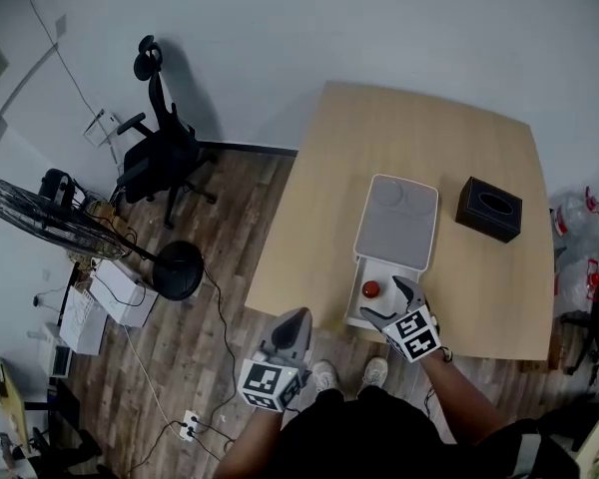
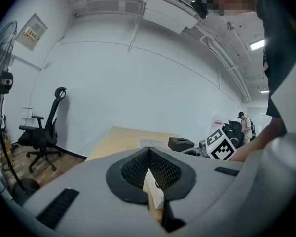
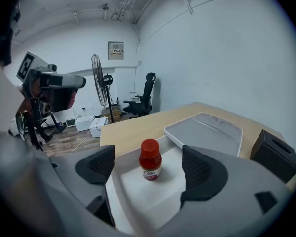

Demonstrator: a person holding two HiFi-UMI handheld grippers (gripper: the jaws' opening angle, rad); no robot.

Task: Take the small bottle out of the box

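A small bottle (image 1: 370, 289) with a red cap stands upright in the open white box (image 1: 361, 267) near the table's front edge. The box's grey lid (image 1: 397, 223) lies behind it. My right gripper (image 1: 387, 305) hovers over the box's near right corner, open. In the right gripper view the bottle (image 3: 150, 160) stands between and a little beyond the two black pads (image 3: 96, 164), apart from both, on the box's white floor (image 3: 153, 196). My left gripper (image 1: 292, 319) is off the table's front left, shut and empty; its pads (image 2: 149, 169) meet at the tip.
A black tissue box (image 1: 489, 209) sits at the right on the wooden table (image 1: 319, 208). On the floor to the left are an office chair (image 1: 160, 153), a standing fan (image 1: 50, 218) and white boxes (image 1: 120, 292). A second person stands far off in the left gripper view (image 2: 245, 125).
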